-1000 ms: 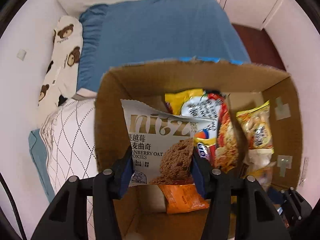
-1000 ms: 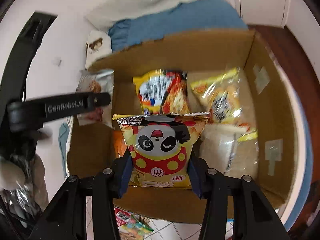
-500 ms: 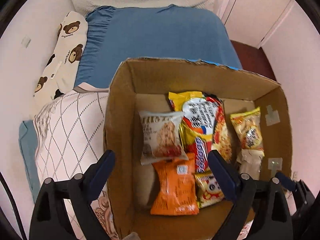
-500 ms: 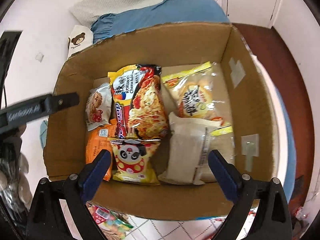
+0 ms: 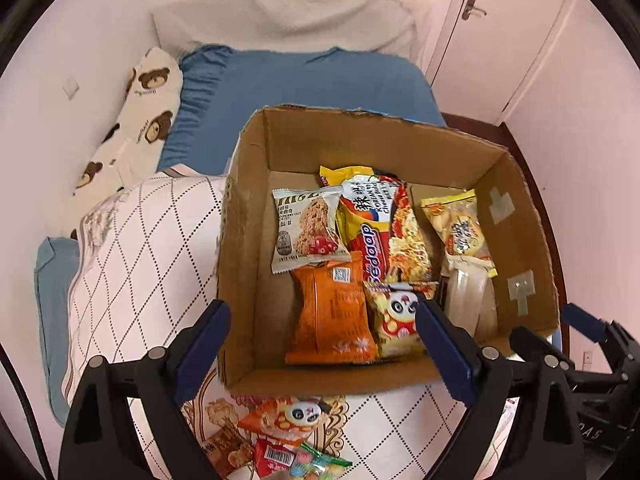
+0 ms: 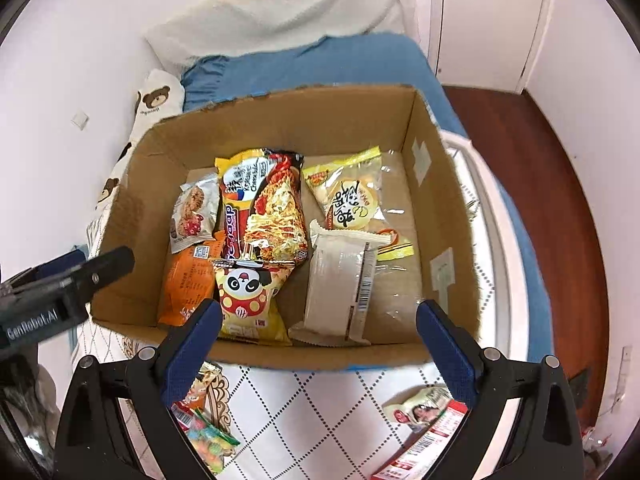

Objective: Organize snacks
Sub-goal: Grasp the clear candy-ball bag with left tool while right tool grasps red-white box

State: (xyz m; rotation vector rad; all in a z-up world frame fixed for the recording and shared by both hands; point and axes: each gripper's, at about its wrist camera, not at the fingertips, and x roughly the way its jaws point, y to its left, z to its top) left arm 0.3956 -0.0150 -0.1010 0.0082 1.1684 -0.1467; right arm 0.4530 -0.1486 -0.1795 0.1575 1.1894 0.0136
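Both tools spread, empty, above the near edge of the snack box.

Left tool [image 5: 322, 346] and right tool [image 6: 318, 338] hang over the cardboard box [image 6: 436, 216] on the bed. Panda packet [image 6: 250, 296] lies inside beside the cookie packet [image 5: 306, 228]. Only the right view shows a loose red-white packet [image 6: 430, 426] on the quilt.

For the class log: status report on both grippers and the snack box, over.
Left gripper open, empty. Right gripper open, empty. Yellow panda snack packet lying in the brown cardboard box. Loose packets on the quilt outside; nothing blocking.
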